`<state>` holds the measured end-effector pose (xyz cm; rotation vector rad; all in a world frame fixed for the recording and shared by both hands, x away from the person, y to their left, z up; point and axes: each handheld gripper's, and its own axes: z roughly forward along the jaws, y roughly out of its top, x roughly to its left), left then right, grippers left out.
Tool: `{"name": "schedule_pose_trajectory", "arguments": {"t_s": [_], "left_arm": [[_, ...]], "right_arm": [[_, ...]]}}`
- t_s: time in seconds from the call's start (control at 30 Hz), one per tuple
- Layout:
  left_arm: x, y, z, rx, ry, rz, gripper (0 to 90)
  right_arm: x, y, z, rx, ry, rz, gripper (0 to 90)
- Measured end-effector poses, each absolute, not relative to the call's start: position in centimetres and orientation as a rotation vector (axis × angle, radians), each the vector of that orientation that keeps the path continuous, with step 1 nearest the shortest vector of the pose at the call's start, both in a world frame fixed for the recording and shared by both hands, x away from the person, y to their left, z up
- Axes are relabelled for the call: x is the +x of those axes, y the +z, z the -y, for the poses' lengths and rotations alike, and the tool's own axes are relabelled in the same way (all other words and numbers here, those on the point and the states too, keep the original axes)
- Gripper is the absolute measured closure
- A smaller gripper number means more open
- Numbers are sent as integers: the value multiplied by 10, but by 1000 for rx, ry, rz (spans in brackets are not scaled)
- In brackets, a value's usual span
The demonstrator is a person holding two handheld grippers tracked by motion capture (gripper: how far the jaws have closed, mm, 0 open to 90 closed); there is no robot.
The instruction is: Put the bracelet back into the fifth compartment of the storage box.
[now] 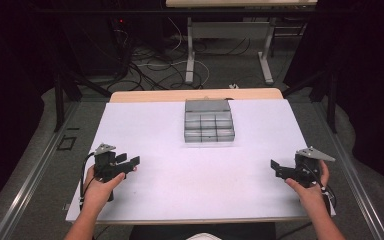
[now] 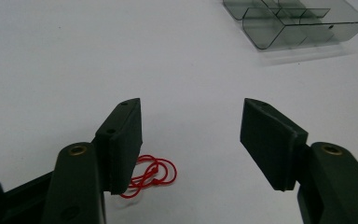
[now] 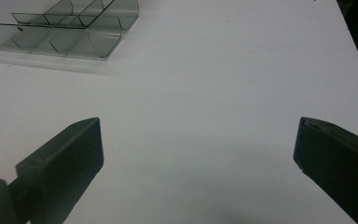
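On the white worktop [image 1: 180, 190], a red thread [image 2: 150, 176] lies just under the left tool [image 2: 191, 140], both tools gaping and empty. So thin and limp, it could slip the pads; the tray [image 1: 208, 127] sits well away.

The compartment box [image 1: 209, 127] sits toward the table's [image 1: 180, 190] far edge, with a string [image 2: 150, 176] nearer (left side).
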<state>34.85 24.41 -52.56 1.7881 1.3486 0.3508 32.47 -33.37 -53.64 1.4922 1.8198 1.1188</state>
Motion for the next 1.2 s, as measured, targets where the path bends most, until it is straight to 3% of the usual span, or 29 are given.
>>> {"name": "schedule_pose_trajectory", "arguments": {"t_s": [0.57, 1.2], "left_arm": [[365, -518, -243, 1858, 268, -1483, 500], [372, -526, -255, 1771, 162, -1711, 546]], "right_arm": [[323, -536, 335, 1500, 1127, -1830, 15], [324, -537, 335, 1503, 1131, -1837, 23]]}}
